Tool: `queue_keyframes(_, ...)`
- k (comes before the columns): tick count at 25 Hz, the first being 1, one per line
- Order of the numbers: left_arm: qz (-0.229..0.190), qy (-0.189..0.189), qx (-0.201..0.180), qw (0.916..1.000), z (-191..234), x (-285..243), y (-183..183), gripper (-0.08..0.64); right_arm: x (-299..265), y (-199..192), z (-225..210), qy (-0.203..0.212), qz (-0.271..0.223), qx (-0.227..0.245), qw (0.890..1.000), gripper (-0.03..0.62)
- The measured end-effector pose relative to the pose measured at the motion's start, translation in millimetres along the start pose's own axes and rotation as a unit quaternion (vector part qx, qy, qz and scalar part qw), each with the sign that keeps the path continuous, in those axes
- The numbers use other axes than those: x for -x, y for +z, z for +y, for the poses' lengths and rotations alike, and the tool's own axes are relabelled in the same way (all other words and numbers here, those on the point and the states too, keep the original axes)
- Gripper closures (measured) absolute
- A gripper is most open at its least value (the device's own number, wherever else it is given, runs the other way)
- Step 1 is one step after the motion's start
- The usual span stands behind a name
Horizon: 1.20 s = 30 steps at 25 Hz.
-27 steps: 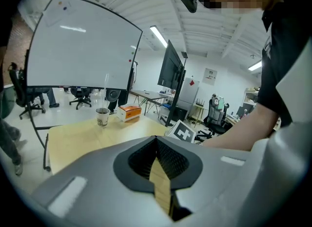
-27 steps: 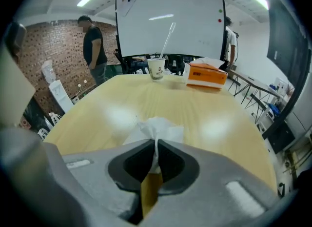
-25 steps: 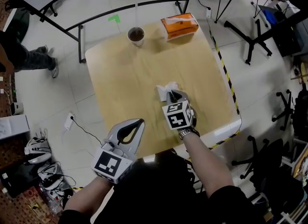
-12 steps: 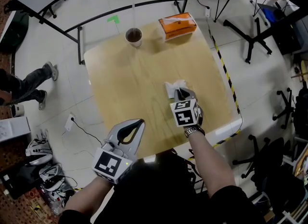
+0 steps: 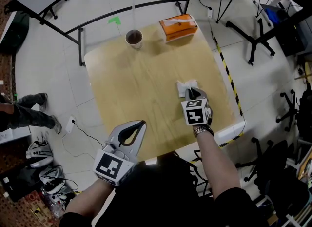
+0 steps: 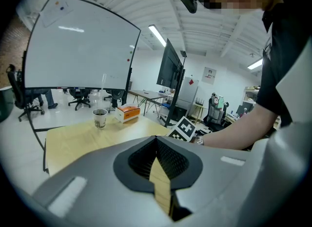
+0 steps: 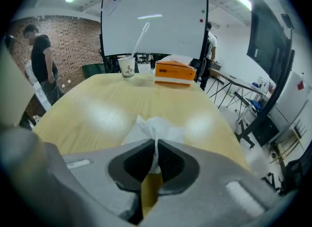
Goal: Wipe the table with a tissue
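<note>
Pinches a white tissue [image 5: 186, 87] in the right gripper [image 5: 193, 93], jaws closed tight on the bunched top of it, loose folds fanning out ahead of the tips and lying flat against the table [image 5: 136, 84]. Holds that gripper low over the right half of the pale wooden top, nearer the front edge than the far one, marker cube facing up, wrist and forearm reaching in from the near side. Holds the left gripper [image 5: 135, 127] well apart from the tissue, out at the table's near left edge and partly over the floor, jaws drawn together with nothing between them, only a thin slit down the middle in the left gripper view. Looks past those closed tips, in that same view, across the wood to the right gripper's marker cube and the outstretched arm. At the far edge, a paper cup [image 5: 134, 37] of dark liquid, upright. Just to the right of it, at the far right corner, an orange tissue box [image 5: 178, 27], apart from the cup and well away from the tissue in the jaws. Along the table's right side, a strip of yellow-and-black tape [image 5: 226, 70]. Beyond the far edge, in the right gripper view, a large whiteboard [image 7: 153, 18] on a stand, and off to the left a person [image 7: 44, 65] standing before a brick wall.
</note>
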<state>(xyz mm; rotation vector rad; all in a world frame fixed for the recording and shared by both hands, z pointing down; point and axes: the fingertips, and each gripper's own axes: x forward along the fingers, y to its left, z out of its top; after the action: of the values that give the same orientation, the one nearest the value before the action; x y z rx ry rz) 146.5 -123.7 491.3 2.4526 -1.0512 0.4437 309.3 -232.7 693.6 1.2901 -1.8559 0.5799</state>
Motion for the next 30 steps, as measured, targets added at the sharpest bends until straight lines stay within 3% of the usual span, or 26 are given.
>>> queue_keyframes(10, -0.001, 0.004, 0.001, 1.0000, -4, -1, 4, 0.543, 28, 6, -45, -0.025, -0.051, -0.066, 0.996, 0.591)
queue_keyframes(17, 0.002, 0.007, 0.008, 0.9999, -9, -2, 5, 0.543, 47, 7, -77, -0.053, -0.071, -0.086, 0.992, 0.591)
queue_keyframes(30, 0.005, 0.016, 0.007, 0.9998, -9, 2, 2, 0.543, 15, 5, -43, -0.031, -0.038, -0.006, 0.999, 0.591)
